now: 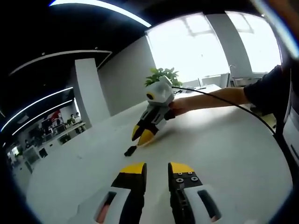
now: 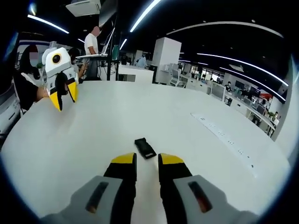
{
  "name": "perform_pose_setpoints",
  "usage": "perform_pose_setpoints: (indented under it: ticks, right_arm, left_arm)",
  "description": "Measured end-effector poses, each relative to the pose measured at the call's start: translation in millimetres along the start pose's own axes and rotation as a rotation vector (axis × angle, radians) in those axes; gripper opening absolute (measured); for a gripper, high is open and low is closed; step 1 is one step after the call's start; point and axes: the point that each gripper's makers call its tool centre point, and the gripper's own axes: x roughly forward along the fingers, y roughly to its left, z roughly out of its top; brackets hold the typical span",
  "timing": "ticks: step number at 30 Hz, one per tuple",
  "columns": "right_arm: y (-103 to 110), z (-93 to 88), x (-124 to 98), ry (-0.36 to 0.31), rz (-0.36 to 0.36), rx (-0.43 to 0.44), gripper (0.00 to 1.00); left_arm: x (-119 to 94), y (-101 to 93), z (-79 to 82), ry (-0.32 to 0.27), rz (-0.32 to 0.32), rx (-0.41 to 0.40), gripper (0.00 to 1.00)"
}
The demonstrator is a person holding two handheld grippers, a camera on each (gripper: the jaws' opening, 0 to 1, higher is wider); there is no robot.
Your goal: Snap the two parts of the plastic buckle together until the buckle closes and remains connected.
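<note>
Right gripper view, small black buckle (image 2: 145,148) flat on white table (image 2: 196,93), both grippers' jaws slightly parted, holding nothing

Two claws: the left claw (image 1: 156,169) at lower centre of the left gripper view, the right claw (image 2: 142,160) at lower centre of the right gripper view. One black buckle piece (image 2: 145,148) lies on one white table (image 2: 196,98). One potted plant (image 1: 163,74) sits upper centre of the left gripper view. One standing person (image 2: 92,44) appears upper left of the right gripper view
</note>
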Motion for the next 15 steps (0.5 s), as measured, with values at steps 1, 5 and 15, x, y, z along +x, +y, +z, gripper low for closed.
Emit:
perform_pose_setpoints:
  ticks: [1,5,15]
  right_arm:
    - [0,0.0,-1,0.0,-0.002,0.001,0.18]
    - [4,-0.1,-5,-0.001,-0.005,0.007,0.18]
    - [13,3.3,-18,-0.028,-0.026,0.031,0.19]
  left_arm:
    - [0,0.8,-0.3,0.002,0.003,-0.001,0.18]
    - [-1,5.5,-2.4,0.015,0.021,0.003,0.18]
    - [0,8.5,-5.6,0.036,0.041,0.023,0.21]
